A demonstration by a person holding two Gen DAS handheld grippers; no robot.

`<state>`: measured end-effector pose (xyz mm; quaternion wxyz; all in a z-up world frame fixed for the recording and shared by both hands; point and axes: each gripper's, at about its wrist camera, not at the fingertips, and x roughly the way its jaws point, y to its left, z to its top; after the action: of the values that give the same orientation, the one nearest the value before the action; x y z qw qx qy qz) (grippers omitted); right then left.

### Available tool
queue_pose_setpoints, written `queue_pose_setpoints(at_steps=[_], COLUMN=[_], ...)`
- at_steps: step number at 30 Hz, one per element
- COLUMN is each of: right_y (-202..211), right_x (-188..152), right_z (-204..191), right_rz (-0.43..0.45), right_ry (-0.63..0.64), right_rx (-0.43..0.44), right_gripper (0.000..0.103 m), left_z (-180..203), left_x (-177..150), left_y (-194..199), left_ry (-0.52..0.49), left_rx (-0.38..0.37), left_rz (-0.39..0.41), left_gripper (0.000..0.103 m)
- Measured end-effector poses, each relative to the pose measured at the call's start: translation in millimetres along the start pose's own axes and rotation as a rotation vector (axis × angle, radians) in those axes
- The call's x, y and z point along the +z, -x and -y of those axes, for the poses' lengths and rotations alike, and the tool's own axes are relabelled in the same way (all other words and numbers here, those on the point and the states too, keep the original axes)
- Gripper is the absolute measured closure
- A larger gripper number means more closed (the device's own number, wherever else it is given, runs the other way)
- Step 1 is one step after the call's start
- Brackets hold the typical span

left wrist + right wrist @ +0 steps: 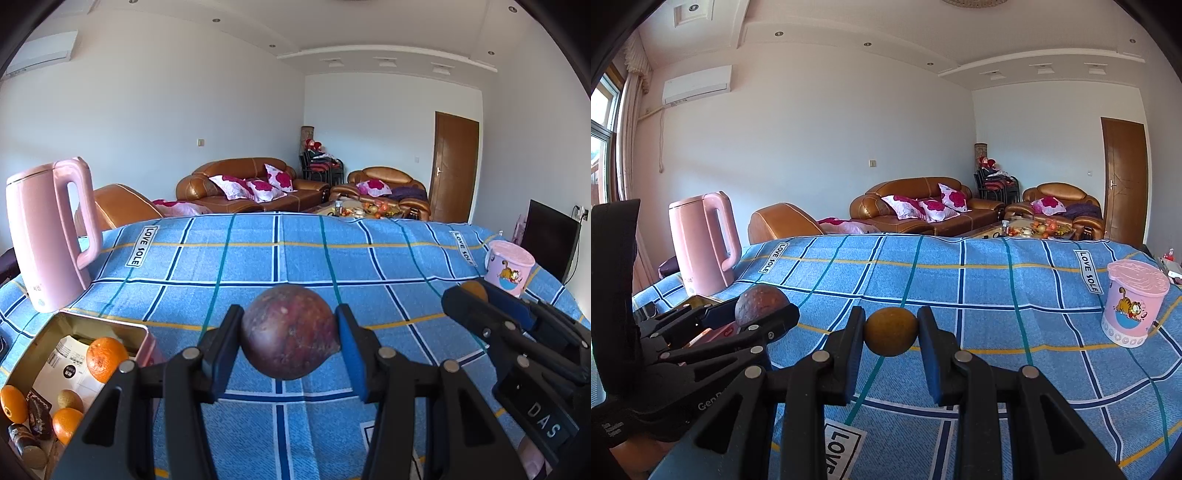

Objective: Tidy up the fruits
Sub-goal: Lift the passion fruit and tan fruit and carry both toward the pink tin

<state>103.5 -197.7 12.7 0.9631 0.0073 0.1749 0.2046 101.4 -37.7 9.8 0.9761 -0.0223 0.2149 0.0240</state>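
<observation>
the left gripper (290,332) is clamped on a dark purple fruit (290,330), the right gripper (891,332) pinches a small brown fruit (891,331); both hang above the blue checked cloth (258,258), probably bound for the pink tin (144,339) already holding oranges (106,358)

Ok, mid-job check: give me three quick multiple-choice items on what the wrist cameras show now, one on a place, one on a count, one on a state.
1. Where does the pink kettle stand?
A. at the table's left edge, behind the open tin
B. beside the pink cartoon tub
C. on the sofa

2. How many oranges lie in the tin?
A. one
B. three
C. five

3. What is the left gripper doing?
A. hanging open, holding nothing
B. clamped on a dark purple-red fruit
C. gripping the kettle's handle

Answers: 1 A, the kettle rises just behind the tin. 2 B, three orange fruits show inside. 3 B, both pads press the fruit's sides.
</observation>
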Motion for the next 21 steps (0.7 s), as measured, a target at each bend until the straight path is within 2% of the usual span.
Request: queue_pose_setpoints(at_steps=[12, 21], right_y=[10.3, 14.2], right_x=[-1.4, -2.5], right_z=[-2.0, -5.3], right_rz=[0.039, 0.049], right_ry=[0.006, 0.017], right_rx=[-0.006, -0.009], right_gripper=[0.072, 0.072], left_z=[5.7, 6.8], left_x=[-0.6, -2.4], left_y=[13.6, 20.9], left_ry=[-0.023, -0.037], left_rx=[0.018, 0.029], left_rz=[0.071, 0.089], left_gripper=[0.051, 0.051])
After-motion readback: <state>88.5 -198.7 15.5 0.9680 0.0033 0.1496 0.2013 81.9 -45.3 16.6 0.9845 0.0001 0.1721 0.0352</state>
